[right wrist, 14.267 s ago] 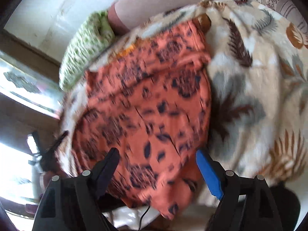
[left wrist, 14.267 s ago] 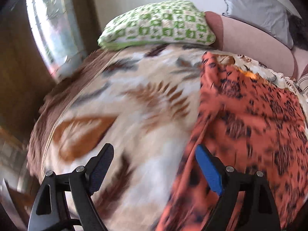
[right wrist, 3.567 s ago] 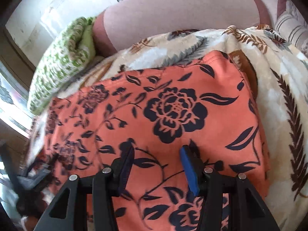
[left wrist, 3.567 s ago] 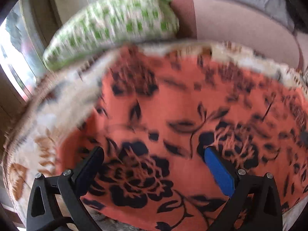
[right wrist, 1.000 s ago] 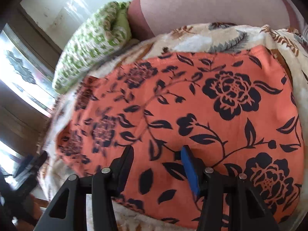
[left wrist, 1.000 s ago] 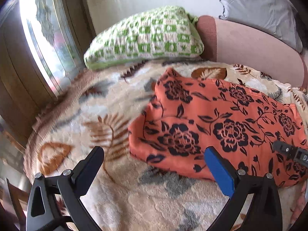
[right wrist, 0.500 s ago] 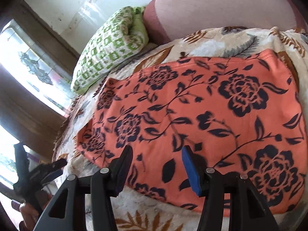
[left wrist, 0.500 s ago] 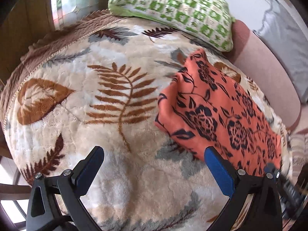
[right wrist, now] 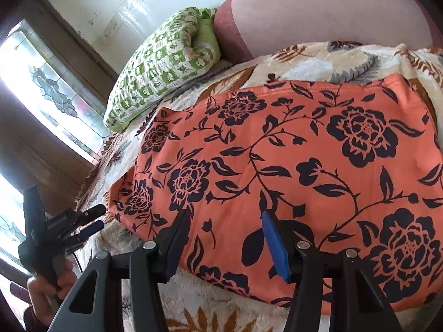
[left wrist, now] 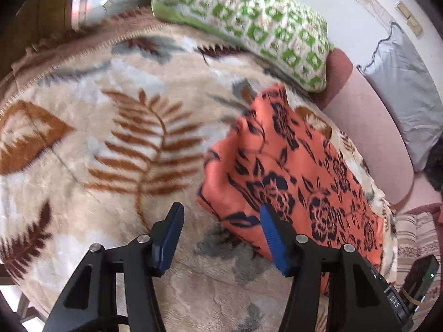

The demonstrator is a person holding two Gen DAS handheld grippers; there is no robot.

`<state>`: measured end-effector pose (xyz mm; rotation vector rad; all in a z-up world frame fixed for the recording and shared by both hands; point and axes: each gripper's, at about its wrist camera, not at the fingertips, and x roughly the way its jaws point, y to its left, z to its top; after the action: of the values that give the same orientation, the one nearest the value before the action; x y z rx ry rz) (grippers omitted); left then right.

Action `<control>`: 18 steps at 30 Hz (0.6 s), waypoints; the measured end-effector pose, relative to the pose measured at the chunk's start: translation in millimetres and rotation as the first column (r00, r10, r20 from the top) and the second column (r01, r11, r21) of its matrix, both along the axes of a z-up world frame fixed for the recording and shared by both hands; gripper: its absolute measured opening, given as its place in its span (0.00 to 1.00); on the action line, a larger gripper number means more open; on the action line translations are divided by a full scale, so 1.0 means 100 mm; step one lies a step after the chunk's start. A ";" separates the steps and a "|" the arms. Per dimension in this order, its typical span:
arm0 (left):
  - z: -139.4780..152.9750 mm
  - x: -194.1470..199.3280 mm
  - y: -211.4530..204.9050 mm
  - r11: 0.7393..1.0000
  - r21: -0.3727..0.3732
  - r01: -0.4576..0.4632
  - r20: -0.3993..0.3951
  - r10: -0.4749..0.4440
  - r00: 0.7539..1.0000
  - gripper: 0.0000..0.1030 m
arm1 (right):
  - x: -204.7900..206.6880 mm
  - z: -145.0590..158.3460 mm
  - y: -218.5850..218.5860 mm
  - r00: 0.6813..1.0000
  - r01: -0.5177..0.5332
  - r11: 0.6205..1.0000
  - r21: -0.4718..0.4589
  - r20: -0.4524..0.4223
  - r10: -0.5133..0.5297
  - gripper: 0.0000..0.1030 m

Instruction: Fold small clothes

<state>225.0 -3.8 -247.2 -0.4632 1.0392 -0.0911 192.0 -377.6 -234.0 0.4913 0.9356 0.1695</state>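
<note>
An orange garment with black flowers (left wrist: 290, 171) (right wrist: 277, 166) lies flat, folded into a wide rectangle, on a leaf-patterned fleece blanket (left wrist: 110, 138). My left gripper (left wrist: 221, 207) hangs over the garment's near left corner with its jaws closing. The corner shows between the blue pads, which do not press on it. In the right wrist view the left gripper (right wrist: 99, 218) sits just beside that corner, held by a hand (right wrist: 47, 285). My right gripper (right wrist: 225, 213) hovers half open above the garment's front edge with nothing pinched.
A green-and-white checked pillow (left wrist: 249, 25) (right wrist: 163, 63) lies at the blanket's far end against a pink sofa back (left wrist: 368, 127). A grey cushion (left wrist: 401, 83) leans behind it. A striped cushion (left wrist: 412, 232) is at the right. A window (right wrist: 47, 83) runs along the left.
My left gripper's jaws have narrowed from wide open, and it has dropped closer to the garment's left corner. The right gripper has barely moved.
</note>
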 end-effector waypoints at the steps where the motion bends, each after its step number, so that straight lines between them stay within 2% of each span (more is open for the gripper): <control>1: -0.04 0.02 -0.01 1.000 -0.014 0.000 -0.016 -0.001 1.000 0.57 | 0.00 -0.01 0.01 1.000 -0.004 1.000 0.000 -0.004 0.004 0.56; 7: -0.20 0.14 -0.17 0.997 -0.073 0.009 -0.054 -0.013 0.998 0.57 | 0.00 -0.03 0.06 1.000 -0.010 1.000 -0.022 -0.006 0.010 0.56; 12: -0.26 0.27 -0.24 0.992 -0.128 -0.025 -0.033 0.021 0.999 0.57 | 0.03 -0.07 0.00 1.000 0.010 1.000 -0.009 -0.014 -0.010 0.56; 15: -0.28 0.39 -0.19 0.977 -0.199 -0.072 -0.035 0.067 0.997 0.57 | 0.03 -0.07 0.01 1.000 0.006 1.000 -0.015 -0.016 -0.006 0.56; 17: -0.33 0.46 -0.15 0.959 -0.264 -0.105 -0.025 0.102 0.994 0.56 | 0.03 -0.06 -0.04 0.999 0.031 0.999 -0.014 -0.009 -0.031 0.56; 18: -0.35 0.48 -0.14 0.952 -0.282 -0.116 -0.018 0.115 0.993 0.49 | 0.03 -0.06 -0.09 0.999 0.043 0.999 0.000 -0.005 -0.043 0.56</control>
<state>272.9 -17.8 -282.4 -0.7837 1.0022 -0.1362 194.9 -386.4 -239.8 0.5116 0.9294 0.1288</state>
